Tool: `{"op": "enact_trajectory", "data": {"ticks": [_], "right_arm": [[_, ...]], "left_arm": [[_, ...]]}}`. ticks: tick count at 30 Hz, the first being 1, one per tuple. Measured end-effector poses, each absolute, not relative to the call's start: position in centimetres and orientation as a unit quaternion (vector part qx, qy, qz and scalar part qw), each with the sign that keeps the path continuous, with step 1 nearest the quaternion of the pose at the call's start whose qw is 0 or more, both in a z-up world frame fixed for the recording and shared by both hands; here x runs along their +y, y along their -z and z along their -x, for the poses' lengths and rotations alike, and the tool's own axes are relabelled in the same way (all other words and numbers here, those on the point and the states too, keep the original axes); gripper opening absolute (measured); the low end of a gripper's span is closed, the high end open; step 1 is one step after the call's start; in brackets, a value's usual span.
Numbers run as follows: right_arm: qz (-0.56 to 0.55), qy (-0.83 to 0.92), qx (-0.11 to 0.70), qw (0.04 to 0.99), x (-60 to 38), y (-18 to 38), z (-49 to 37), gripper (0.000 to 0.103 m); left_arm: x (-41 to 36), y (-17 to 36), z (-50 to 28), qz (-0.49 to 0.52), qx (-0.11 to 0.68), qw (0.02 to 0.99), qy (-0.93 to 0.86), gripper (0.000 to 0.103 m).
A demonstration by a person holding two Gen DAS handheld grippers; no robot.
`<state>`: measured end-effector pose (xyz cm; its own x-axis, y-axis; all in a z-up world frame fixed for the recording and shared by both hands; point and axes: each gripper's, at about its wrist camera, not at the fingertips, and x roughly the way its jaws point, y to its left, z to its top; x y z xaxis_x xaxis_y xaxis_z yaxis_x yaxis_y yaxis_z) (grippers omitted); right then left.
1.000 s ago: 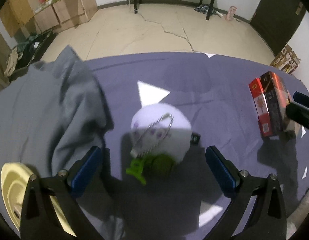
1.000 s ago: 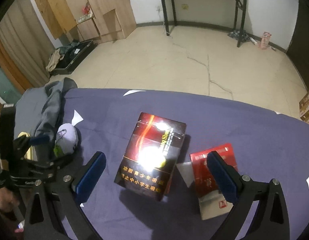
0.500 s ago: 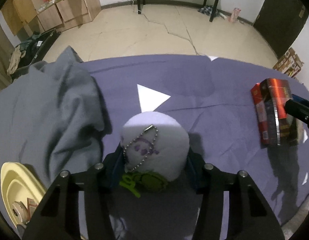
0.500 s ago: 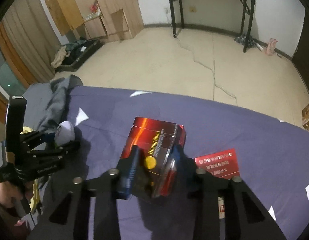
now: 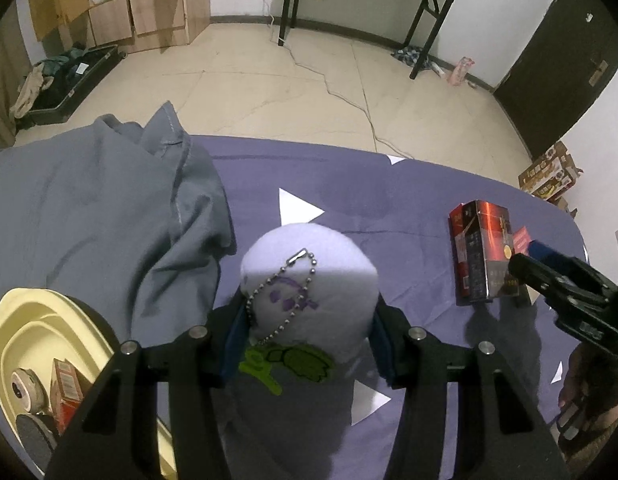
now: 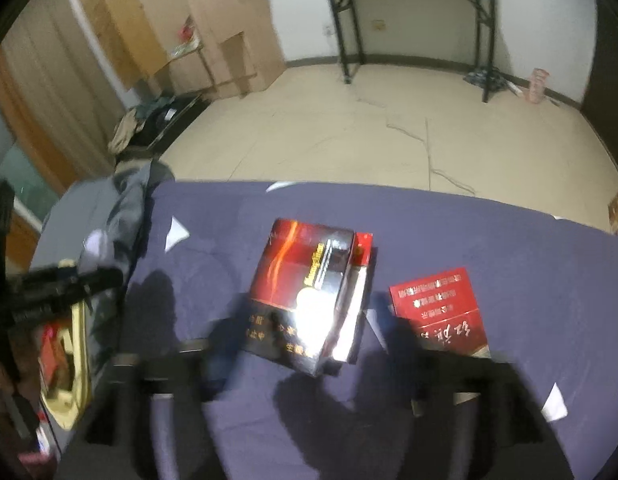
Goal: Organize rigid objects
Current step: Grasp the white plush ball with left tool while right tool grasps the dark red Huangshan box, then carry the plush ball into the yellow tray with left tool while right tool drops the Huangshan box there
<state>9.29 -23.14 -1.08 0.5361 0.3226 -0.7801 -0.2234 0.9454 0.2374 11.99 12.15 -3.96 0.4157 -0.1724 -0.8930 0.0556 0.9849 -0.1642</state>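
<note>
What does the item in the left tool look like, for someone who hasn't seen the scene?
On the purple tablecloth, just right of the crumpled grey cloth, the left tool is shut on a round white plush keychain. Unlike the glossy red cigarette boxes to its right, it is soft, with a purple doodle, bead chain and green tag.

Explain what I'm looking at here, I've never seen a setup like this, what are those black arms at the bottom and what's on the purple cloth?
There is no robot: a person holds a two-finger gripper in each hand, and a fisheye camera on each looks along its fingers. In the left camera's picture, the left gripper is shut on a white plush keychain with a ball chain. A grey garment and a yellow tray lie to its left. In the right camera's blurred picture, the right gripper frames a dark red cigarette pack; its jaws look spread, though the blur leaves that unsure. A red cigarette pack lies flat beside it on the purple cloth.
</note>
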Motion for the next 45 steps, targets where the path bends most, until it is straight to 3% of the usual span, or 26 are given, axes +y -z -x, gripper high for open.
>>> {"op": "enact_trajectory", "data": {"ticks": [15,16,18,23,32,41,45], "right_arm": [[-0.038,-0.116,0.490,0.863,-18.9,2.0,-11.8,0.080],[-0.030,-0.113,0.491,0.863,-18.8,2.0,-12.0,0.077],[-0.010,-0.112,0.493,0.863,-18.4,2.2,-12.3,0.061],[0.003,-0.125,0.485,0.865,-18.7,1.9,-12.2,0.058],[-0.080,-0.221,0.431,0.871,-22.2,-1.3,-8.9,0.057],[-0.039,-0.270,0.415,0.868,-20.4,-4.9,-4.9,0.056],[-0.010,-0.327,0.408,0.852,-14.0,-5.8,-3.1,0.056]], "left_arm": [[11.8,4.3,-11.9,0.060,0.535,0.839,0.080,0.055],[11.9,4.2,-11.9,0.061,0.535,0.839,0.080,0.055],[12.1,4.1,-11.8,0.063,0.533,0.840,0.081,0.055],[12.0,3.8,-11.7,0.064,0.528,0.842,0.086,0.055],[12.6,2.3,-11.5,0.066,0.520,0.847,0.089,0.054],[18.8,-4.1,-7.2,0.071,0.469,0.876,0.086,0.055],[24.1,-4.9,-3.1,0.025,0.484,0.874,0.038,0.055]]}}
